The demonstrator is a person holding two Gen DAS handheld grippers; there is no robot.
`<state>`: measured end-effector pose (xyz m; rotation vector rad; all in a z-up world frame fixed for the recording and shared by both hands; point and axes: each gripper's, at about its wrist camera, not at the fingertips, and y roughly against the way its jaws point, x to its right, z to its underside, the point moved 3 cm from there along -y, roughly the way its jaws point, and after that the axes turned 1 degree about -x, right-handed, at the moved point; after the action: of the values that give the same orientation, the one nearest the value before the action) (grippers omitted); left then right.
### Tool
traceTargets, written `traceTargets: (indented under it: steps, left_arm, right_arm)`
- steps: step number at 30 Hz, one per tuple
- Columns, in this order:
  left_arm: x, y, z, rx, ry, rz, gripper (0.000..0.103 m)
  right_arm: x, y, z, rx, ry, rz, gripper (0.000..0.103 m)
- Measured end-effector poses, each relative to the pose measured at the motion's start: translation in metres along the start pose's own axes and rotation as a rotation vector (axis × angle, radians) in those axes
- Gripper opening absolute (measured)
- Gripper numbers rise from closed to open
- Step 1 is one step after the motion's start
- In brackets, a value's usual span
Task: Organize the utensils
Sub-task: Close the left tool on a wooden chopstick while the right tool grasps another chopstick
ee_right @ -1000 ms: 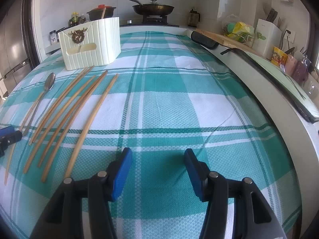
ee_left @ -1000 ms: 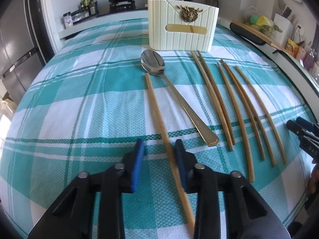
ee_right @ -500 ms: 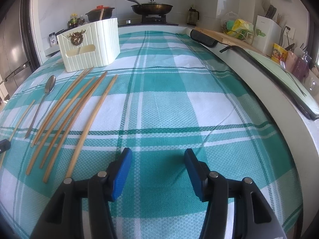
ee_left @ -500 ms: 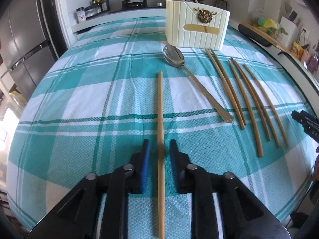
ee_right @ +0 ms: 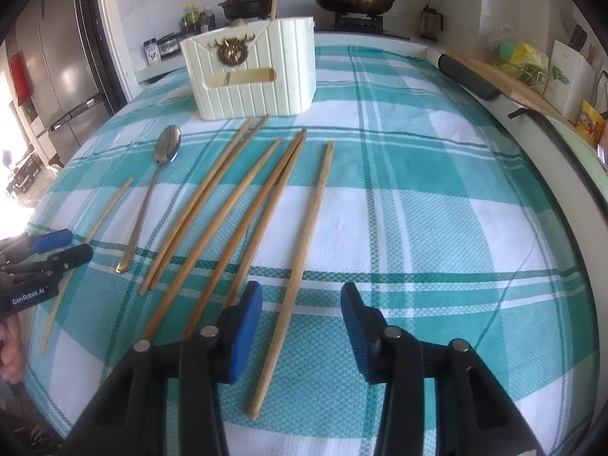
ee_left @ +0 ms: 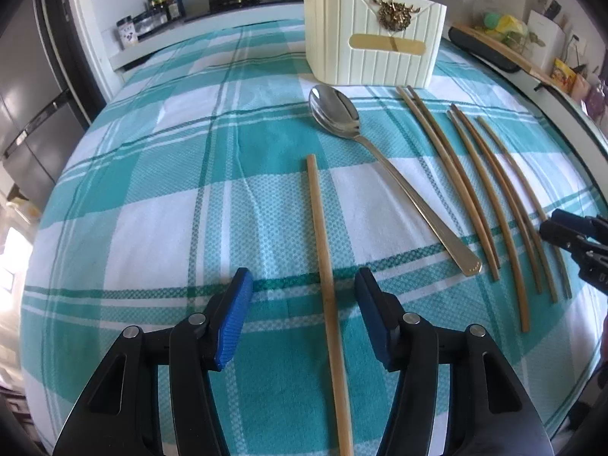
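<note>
One chopstick lies between the right gripper jaws, long axis running away toward the holder; jaws have just been closing, pads not yet touching it. Left gripper jaws have just been opening; the lone chopstick sits loose between them on the cloth. Right is nearer the grouped sticks. Holder upright at far edge, wood visible thru its slot. Spoon beside it, flat.
</note>
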<state>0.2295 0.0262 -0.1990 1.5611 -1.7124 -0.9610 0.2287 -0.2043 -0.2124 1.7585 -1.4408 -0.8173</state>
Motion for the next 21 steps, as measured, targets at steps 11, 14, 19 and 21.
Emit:
traceTargets:
  steps: [11,14,19,21]
  left_arm:
    - [-0.015,-0.024,-0.039,-0.029,0.042,0.148,0.048]
    - [-0.010,-0.029,-0.047,-0.046,0.020,0.127,0.037]
    - [0.006,-0.030,-0.048,-0.050,-0.056,0.076,0.023]
    - [0.007,-0.030,-0.050,-0.051,-0.059,0.089,0.012]
  right_arm:
    - [0.007,-0.044,-0.065,-0.082,0.049,-0.007,0.037]
    - [0.010,-0.059,-0.086,-0.096,0.060,-0.007,0.035]
    - [0.014,-0.077,-0.111,-0.122,0.053,-0.007,0.030]
    - [0.016,-0.080,-0.117,-0.135,0.040,-0.009,0.026]
